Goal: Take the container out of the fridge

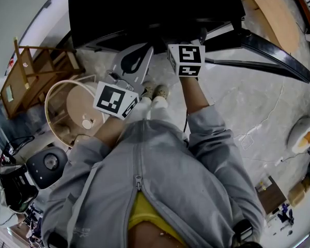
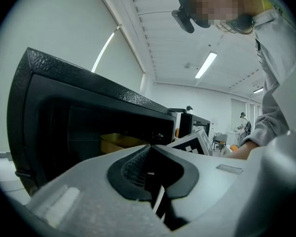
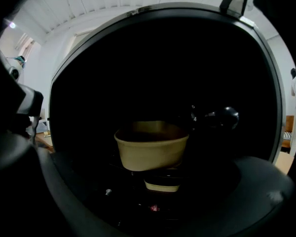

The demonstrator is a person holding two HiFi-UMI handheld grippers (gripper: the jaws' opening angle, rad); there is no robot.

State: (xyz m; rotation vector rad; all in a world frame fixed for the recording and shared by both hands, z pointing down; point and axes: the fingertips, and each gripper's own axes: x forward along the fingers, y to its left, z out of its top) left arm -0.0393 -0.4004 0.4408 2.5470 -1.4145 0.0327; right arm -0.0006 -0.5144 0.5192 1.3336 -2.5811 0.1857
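Currently, left gripper (image 2: 150,147): jaws pressed together, nothing between them, held just outside the black fridge (image 1: 155,9). The fridge door (image 1: 268,50) stands open toward the right. Tan container (image 3: 151,149) sits inside the fridge on a dark shelf. Right gripper (image 3: 155,196): jaws spread wide, pointed into the opening. The container lies ahead, centred between them, seemingly untouched, though the interior is dim.

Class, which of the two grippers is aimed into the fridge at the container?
The right gripper, jaws open toward the tan container inside the fridge; the left gripper is shut, outside it.
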